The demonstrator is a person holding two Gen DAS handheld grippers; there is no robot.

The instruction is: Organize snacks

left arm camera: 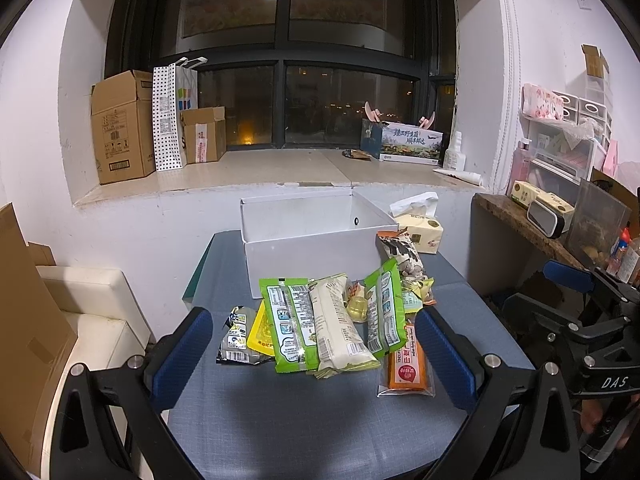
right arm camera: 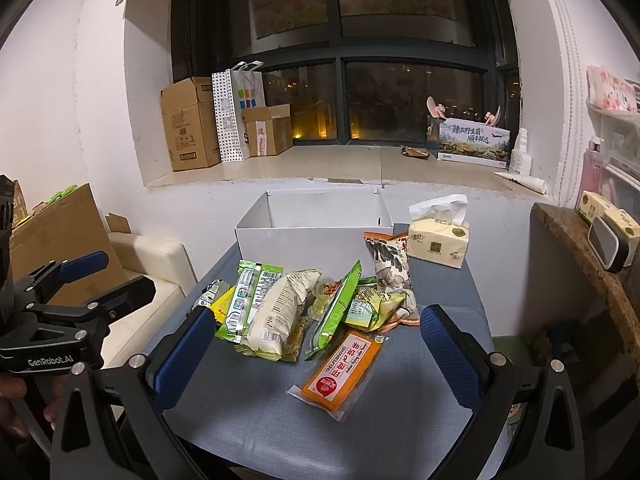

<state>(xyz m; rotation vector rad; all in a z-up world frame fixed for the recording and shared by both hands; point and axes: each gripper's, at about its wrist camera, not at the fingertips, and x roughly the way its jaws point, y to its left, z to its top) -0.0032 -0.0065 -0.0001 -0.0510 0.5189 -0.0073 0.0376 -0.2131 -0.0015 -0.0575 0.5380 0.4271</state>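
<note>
A pile of snack packs lies on the blue-grey table [left arm camera: 280,412] in front of an empty white box [left arm camera: 308,256]. It includes a green pack [left arm camera: 290,326], a cream pack [left arm camera: 340,326], a second green pack [left arm camera: 386,312], an orange flat pack [left arm camera: 406,362] and a yellow pack [left arm camera: 260,332]. In the right wrist view the orange pack [right arm camera: 340,368] lies nearest, with the cream pack [right arm camera: 276,316] and white box [right arm camera: 312,236] behind. My left gripper [left arm camera: 314,356] is open and empty before the pile. My right gripper [right arm camera: 316,356] is open and empty above the orange pack.
A tissue pack [left arm camera: 420,228] stands right of the box. A white seat [left arm camera: 96,308] and cardboard [left arm camera: 28,320] are to the left. A wooden side shelf [left arm camera: 520,220] with clutter is to the right. Cartons [left arm camera: 120,128] sit on the window sill behind.
</note>
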